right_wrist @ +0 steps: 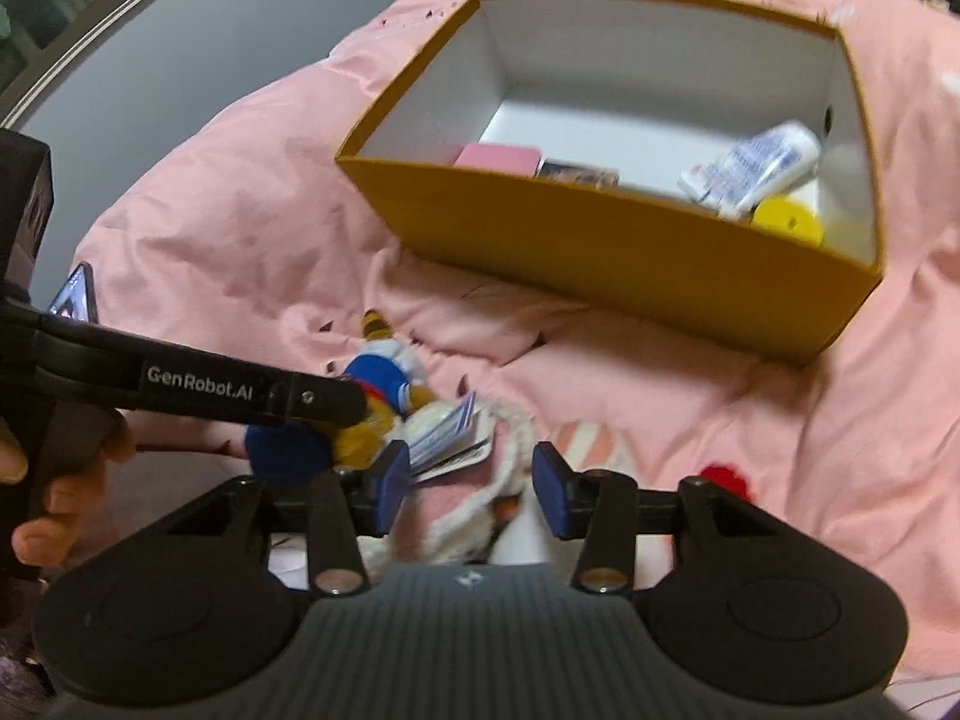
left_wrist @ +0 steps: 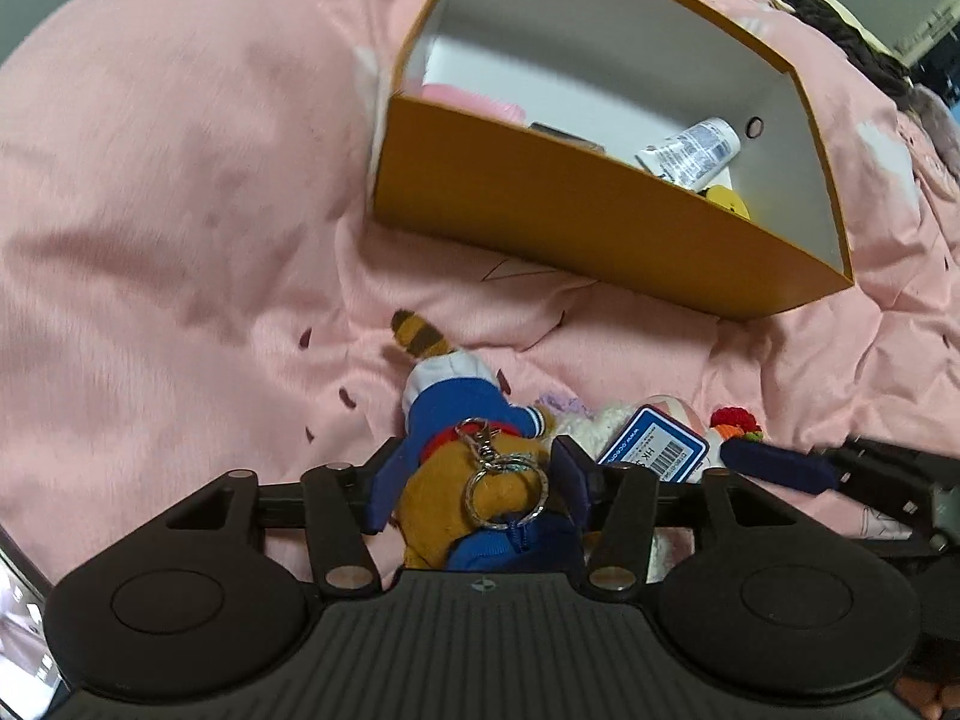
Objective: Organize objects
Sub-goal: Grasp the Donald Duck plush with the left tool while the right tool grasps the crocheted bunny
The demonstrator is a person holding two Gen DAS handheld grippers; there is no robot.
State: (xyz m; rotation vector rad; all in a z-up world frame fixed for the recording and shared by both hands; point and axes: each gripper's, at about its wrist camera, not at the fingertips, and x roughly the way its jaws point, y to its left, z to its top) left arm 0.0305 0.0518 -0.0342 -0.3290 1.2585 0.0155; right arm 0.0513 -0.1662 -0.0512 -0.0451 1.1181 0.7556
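A plush toy (left_wrist: 474,438) in a blue and white jacket, with a striped tail and a metal key ring (left_wrist: 504,489), is seen lying on the pink blanket (left_wrist: 180,210), just short of the near wall of the orange box (left_wrist: 588,222). The toy is gripped by the left gripper (left_wrist: 474,480): both blue pads are pressed against its brown body, one on each side. In the right wrist view the same toy (right_wrist: 384,384) is partly covered by the left gripper's black arm.

Just beside the toy, toward the right, a white fluffy item (left_wrist: 606,426) with a blue-bordered barcode tag (left_wrist: 654,450) is found on the blanket. The right gripper (right_wrist: 474,483) is held over this fluffy item (right_wrist: 480,516) with its jaws spread apart; the tag (right_wrist: 450,432) is touched by the left pad, but nothing is clamped. A small red knitted piece (left_wrist: 735,423) is seen on the blanket further right.

The box is set open-topped on the blanket, past the toys. Inside it, a pink flat item (right_wrist: 498,157) and a dark card-like item (right_wrist: 579,173) are placed along the near wall; a white tube (right_wrist: 756,171) and a yellow round object (right_wrist: 786,219) are placed in the right corner.

A lit phone screen (right_wrist: 75,297) is seen at the blanket's left edge.
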